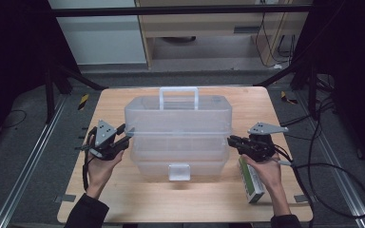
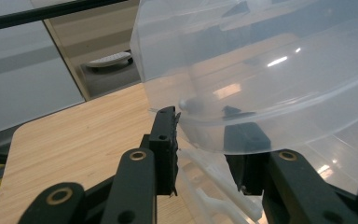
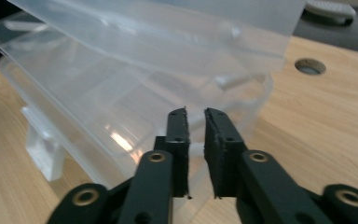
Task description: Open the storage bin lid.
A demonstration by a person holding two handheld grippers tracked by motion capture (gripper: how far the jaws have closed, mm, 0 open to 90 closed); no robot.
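Box point(image 1: 178, 128): clear plastic, in the middle of the wooden counter point(image 1: 138, 199), with tiers fanned open like steps.
Handle point(image 1: 178, 96): white, upright, on top of the box at the far side.
Latch point(image 1: 179, 171): small clear flap on the front of the lowest tier, facing the person.
Left tool point(image 1: 126, 133): held in the left hand point(image 1: 100, 166) at the left end of the box, tips at the edge of a tier.
Left tool state: jaws spread apart on either side of the rim of a tier in the left gripper view point(image 2: 205, 140); pads not pressed on it, so open. One jaw outside the clear wall, the other seen through it.
Right tool point(image 1: 232, 140): held in the right hand point(image 1: 266, 171) at the right end of the box, tips pointing at the box side.
Right tool state: jaws almost together with a thin gap in the right gripper view point(image 3: 195, 116); nothing between them. Touching the box or not: cannot tell.
Carton point(image 1: 251, 183): small green and white pack, flat on the counter under the right hand, just beside the right end of the box.
Hole point(image 3: 310, 66): round, in the counter top, beyond the box in the right gripper view.
Floor point(image 1: 28, 142): grey, around the counter, with cables on the right.
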